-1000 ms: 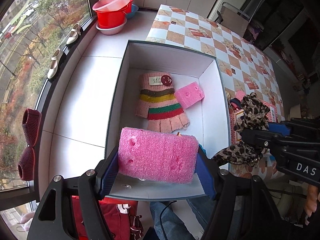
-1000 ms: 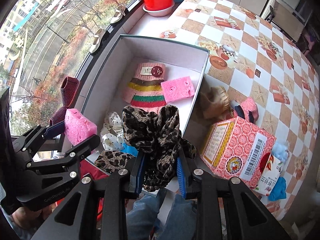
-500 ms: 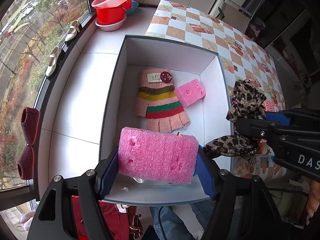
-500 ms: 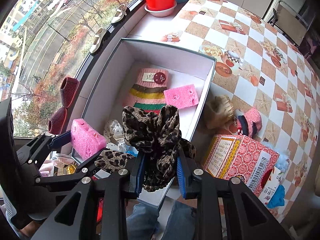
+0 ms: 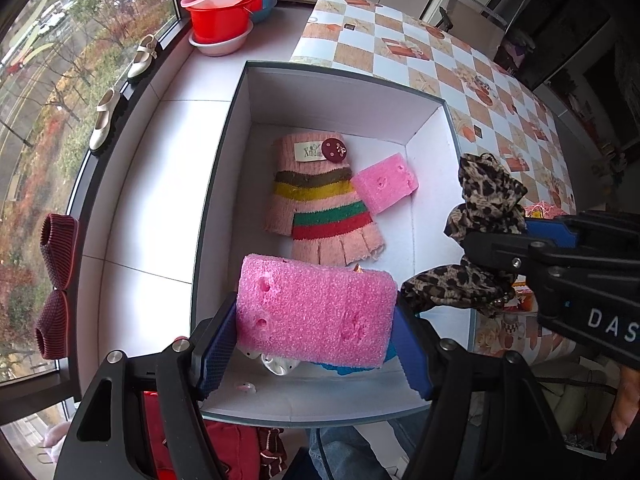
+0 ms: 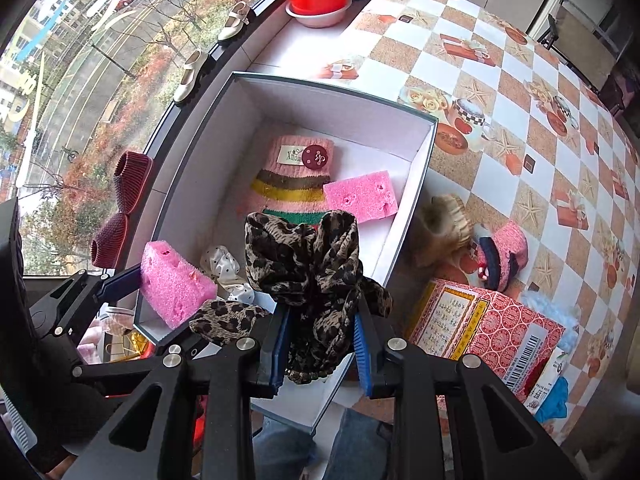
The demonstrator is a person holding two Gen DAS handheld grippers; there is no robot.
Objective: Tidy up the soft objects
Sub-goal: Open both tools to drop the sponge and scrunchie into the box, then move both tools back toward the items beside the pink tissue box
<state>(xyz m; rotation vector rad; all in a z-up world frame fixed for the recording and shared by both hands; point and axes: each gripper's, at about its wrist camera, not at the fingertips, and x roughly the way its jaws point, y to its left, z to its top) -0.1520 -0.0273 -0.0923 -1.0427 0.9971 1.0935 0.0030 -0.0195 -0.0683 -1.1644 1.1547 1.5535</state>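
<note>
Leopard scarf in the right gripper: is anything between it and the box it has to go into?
Nothing visible blocks it. The leopard scarf hangs over the open, lidless box. On the box floor lie a striped glove, a small pink sponge and a dotted bow; the left gripper holds a pink sponge beside it.

Red and pink basins (image 5: pixel 224 8) are sitting stacked by the window, cream shoes (image 5: pixel 105 118) are lining the sill, and a patterned red carton (image 6: pixel 486 334) is lying on the checkered tablecloth (image 6: pixel 520 92)
</note>
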